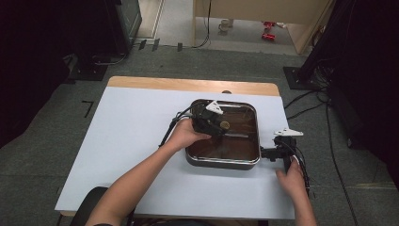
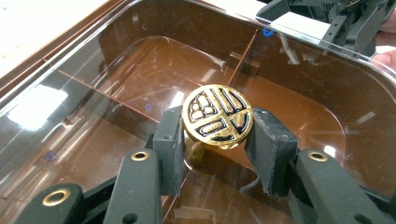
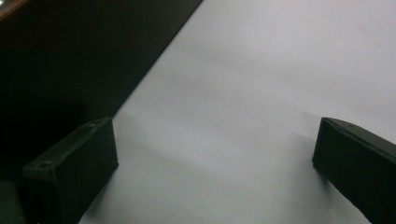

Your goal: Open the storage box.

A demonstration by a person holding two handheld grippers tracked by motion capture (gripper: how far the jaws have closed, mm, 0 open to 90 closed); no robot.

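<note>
At the white-covered table (image 1: 131,155), my left gripper (image 2: 217,140) clamps its two black pads on either side of a round gold knob (image 2: 217,115) with a black emblem. The knob sits at the centre of the clear brown lid (image 2: 116,70) over a square, metal-rimmed box (image 1: 223,162). My right gripper (image 1: 277,149) rests on the table just beside the box's right edge, its jaws spread wide with nothing between them.

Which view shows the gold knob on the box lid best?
Left gripper view: the gold knob sits close up, emblem readable, the left gripper pads pressing on both sides. In the high view it is a small gold dot on the lid. The right gripper view faces the table.
</note>
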